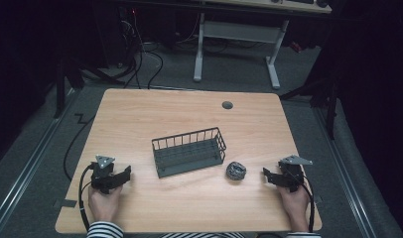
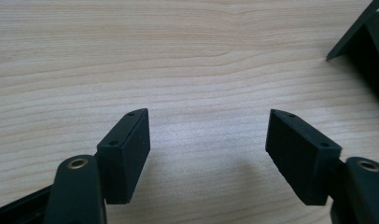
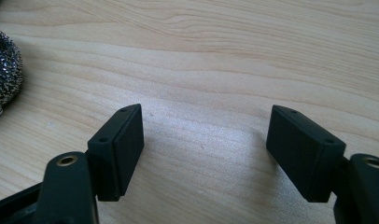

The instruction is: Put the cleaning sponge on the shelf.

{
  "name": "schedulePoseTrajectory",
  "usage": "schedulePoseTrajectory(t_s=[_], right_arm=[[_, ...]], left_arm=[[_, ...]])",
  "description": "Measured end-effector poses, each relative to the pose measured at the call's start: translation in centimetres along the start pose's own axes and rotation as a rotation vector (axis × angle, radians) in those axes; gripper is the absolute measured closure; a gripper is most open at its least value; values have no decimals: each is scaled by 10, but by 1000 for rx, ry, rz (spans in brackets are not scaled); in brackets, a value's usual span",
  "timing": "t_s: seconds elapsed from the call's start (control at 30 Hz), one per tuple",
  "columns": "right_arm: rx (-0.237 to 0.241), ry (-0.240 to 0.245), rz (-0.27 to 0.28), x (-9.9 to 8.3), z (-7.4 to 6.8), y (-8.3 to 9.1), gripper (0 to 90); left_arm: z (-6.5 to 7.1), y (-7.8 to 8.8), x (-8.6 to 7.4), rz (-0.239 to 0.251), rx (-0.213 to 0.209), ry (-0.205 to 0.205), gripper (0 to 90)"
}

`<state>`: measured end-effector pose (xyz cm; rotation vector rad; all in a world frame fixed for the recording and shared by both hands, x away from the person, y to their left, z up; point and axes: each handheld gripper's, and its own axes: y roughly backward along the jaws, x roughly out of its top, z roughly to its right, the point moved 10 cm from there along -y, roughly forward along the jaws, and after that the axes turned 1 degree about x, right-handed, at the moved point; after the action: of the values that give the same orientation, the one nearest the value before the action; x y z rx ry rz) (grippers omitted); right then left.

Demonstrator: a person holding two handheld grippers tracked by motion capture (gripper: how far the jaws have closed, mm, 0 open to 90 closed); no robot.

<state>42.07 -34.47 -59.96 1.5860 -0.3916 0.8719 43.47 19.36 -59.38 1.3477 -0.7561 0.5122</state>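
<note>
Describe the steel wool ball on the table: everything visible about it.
The steel wool ball is a small, roundish wad of tangled, shiny grey metal strands, looking springy and loosely coiled. It sits on the bare wooden table, just right of the dark wire basket's near right corner and apart from it. The right gripper is a little way to its right with jaws open and nothing between them; nothing but the tabletop touches the ball.

A light wooden table [image 1: 140,114] bears a dark wire basket [image 1: 188,151] and, just beside it, a steel scouring ball [image 1: 235,170].
</note>
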Motion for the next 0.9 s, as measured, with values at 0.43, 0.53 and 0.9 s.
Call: schedulePoseTrajectory(t_s=[0.43, 0.53, 0.9], right_arm=[[0, 2, 1, 0, 0, 0, 278], [1, 1, 0, 0, 0, 0, 278], [10, 10, 0, 0, -2, 0, 278]], left_arm=[[-3, -10, -1, -6, 27, -11, 314], [-3, -11, -2, -7, 31, -13, 314], [-3, -13, -2, 2, 34, -27, 288]])
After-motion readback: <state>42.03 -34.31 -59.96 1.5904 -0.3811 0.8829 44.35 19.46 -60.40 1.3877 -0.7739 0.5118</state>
